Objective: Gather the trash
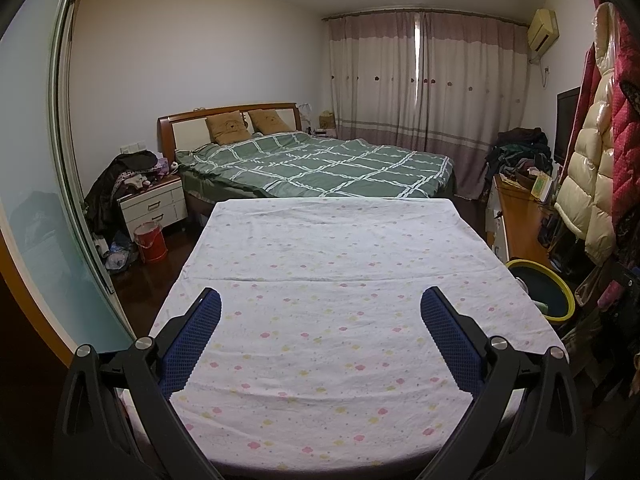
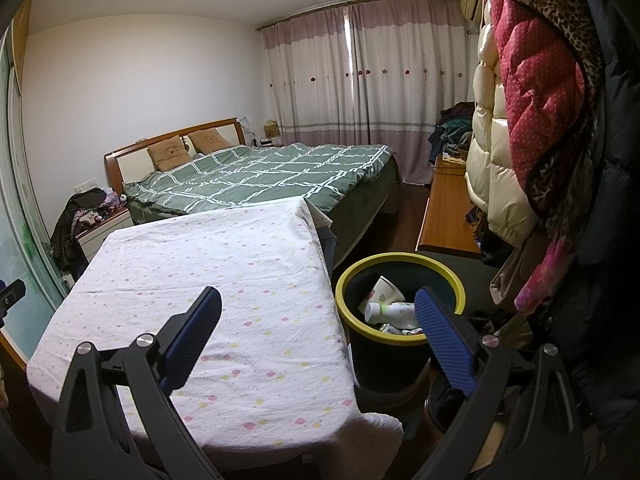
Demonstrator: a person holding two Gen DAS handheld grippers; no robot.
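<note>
Although the room is a cluttered bedroom, the floral-covered tabletop point(image 1: 320, 300) filling the centre of both views carries nothing at all. Behind it, across the middle of each frame, lies a bed point(image 1: 320, 164) under a green checked quilt, with drawn curtains point(image 1: 420, 80) in the upper right.

Right of the tabletop, low in the right wrist view, stands a dark bin point(image 2: 396, 344) with a yellow rim. The trash is inside it: a white bottle point(image 2: 394, 312) lying on its side, long axis running left to right, a paper cup point(image 2: 382, 292) tilted above it, and scraps I cannot identify.

The right gripper point(image 2: 318, 300) hangs with its jaws spread wide and empty; its right finger overlaps the bin's mouth, its left sits over the cloth. The left gripper point(image 1: 320, 300) is likewise wide open and empty, centred over the bare cloth, with the bin only at the far right edge of its view.

In my judgement the right gripper is much the nearer to the bin, and the collecting looks finished, unless trash lies out of view.
</note>
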